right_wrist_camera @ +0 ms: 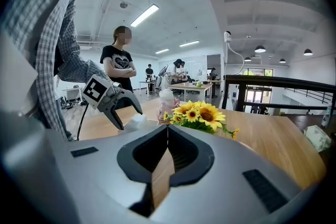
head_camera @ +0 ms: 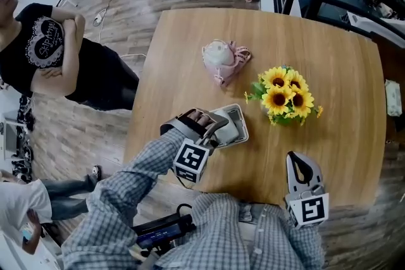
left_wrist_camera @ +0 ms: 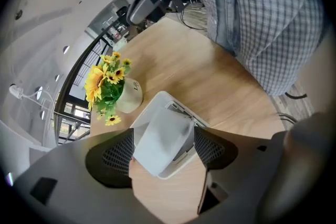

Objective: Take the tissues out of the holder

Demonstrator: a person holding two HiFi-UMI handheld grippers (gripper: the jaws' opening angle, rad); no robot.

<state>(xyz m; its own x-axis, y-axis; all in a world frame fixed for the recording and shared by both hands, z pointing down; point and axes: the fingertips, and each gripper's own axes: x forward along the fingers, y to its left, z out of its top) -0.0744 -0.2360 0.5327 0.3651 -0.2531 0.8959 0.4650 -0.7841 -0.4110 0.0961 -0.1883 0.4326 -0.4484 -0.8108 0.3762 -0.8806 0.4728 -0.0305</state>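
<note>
The white tissue holder (head_camera: 239,114) sits on the wooden table (head_camera: 190,41) near its front edge. In the left gripper view a white pack of tissues (left_wrist_camera: 160,144) lies tilted in the holder (left_wrist_camera: 164,102). My left gripper (head_camera: 220,128) reaches over the holder, its jaws spread wide. The pack lies between the two mesh pads (left_wrist_camera: 116,157), right up against them, but I see no squeeze on it. My right gripper (head_camera: 304,169) rests on the table to the right with nothing in it. Its jaws (right_wrist_camera: 168,131) meet in a thin line.
A white pot of sunflowers (head_camera: 285,95) stands just right of the holder. A pink and white teapot-like thing (head_camera: 221,59) sits further back. A person in a black shirt (head_camera: 44,50) stands left of the table. A pale packet (head_camera: 393,98) lies at the table's right edge.
</note>
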